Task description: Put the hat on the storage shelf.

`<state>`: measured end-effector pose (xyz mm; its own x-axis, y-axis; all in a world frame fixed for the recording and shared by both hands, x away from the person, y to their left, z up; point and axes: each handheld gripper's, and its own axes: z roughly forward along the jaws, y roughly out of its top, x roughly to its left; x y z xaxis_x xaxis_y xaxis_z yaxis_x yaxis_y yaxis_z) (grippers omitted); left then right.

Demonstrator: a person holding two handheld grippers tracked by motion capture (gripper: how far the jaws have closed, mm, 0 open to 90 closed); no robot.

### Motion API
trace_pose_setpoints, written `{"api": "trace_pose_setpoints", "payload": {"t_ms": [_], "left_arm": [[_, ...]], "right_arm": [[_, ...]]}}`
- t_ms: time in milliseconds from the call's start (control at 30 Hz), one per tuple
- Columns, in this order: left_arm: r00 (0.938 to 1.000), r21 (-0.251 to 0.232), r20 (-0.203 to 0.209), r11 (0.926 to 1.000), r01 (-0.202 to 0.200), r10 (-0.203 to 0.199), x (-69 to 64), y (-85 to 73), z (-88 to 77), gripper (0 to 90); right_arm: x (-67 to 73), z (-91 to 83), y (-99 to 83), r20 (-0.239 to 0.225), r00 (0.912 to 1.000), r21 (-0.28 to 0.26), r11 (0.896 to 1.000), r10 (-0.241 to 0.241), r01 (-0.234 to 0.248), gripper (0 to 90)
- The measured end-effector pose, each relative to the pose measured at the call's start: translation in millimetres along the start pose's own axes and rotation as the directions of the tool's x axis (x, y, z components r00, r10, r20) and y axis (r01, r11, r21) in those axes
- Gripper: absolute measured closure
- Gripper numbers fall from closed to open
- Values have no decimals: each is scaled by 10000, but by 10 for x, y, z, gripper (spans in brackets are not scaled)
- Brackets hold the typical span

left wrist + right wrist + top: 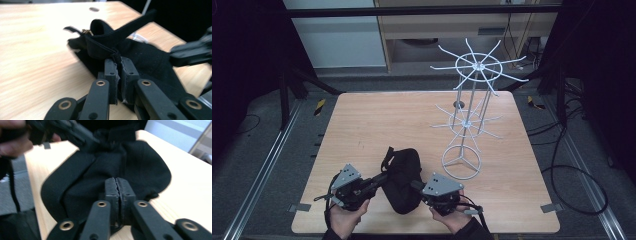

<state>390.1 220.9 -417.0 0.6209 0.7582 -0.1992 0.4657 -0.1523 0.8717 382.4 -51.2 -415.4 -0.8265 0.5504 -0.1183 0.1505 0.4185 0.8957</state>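
A black fabric bag [403, 192] lies near the front edge of the wooden table [377, 117]. My left gripper [383, 177] reaches its left side. In the left gripper view this gripper [118, 58] is shut on the bag's strap [130, 27], which lifts off the bag [150, 60]. My right gripper [414, 185] meets the bag's right side. In the right gripper view that gripper [116, 180] is shut, its jaws pressed together against the bag [82, 180], where a crease runs up from the tips.
A tall white wire rack [469, 120] with two tiers of radial hooks stands on a ring base [461, 162] just right of the bag. A small round hole [458, 104] marks the table behind it. Cables lie on the floor at the right.
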Motion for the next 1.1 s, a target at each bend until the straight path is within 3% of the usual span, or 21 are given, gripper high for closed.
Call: {"api": "trace_pose_setpoints", "payload": {"t_ms": [67,200,367,567,733,867,967,1000,1100], "left_arm": [[9994,126,24,9993,349,-349,102,-57,-17,846],[9986,278,-408,9990,363,-351,213,-98,-22,847],[9962,303,-780,9987,416,-392,364,-119,-71,846],[9892,830,-1448,9959,362,-239,608,-204,-80,845],[9702,1571,-2375,9875,-107,483,760,-289,-21,842],[9639,1955,-2604,9807,-34,552,798,-324,27,836],[9559,2221,-2844,9750,-90,736,814,-346,66,826],[9510,2434,-2969,9699,-118,861,832,-357,86,820],[9456,2668,-3147,9637,51,821,871,-387,119,773]], "right_arm": [[11,27,13,-332,9990,-133,9995,282,-287,808],[10,16,30,-346,9977,-261,9979,581,-590,765],[-98,-81,-24,118,9957,-483,9947,916,-909,728],[-290,-184,-239,1005,9847,-76,9898,1425,-1424,648],[-425,-233,-457,1669,9706,519,9815,1735,-1843,625],[-529,-277,-594,2136,9563,709,9731,1999,-2192,585],[-593,-302,-664,2392,9464,817,9668,2168,-2421,559],[-611,-310,-682,2449,9444,836,9656,2194,-2461,550],[-683,-364,-740,2770,9302,820,9586,2408,-2726,521]]}}
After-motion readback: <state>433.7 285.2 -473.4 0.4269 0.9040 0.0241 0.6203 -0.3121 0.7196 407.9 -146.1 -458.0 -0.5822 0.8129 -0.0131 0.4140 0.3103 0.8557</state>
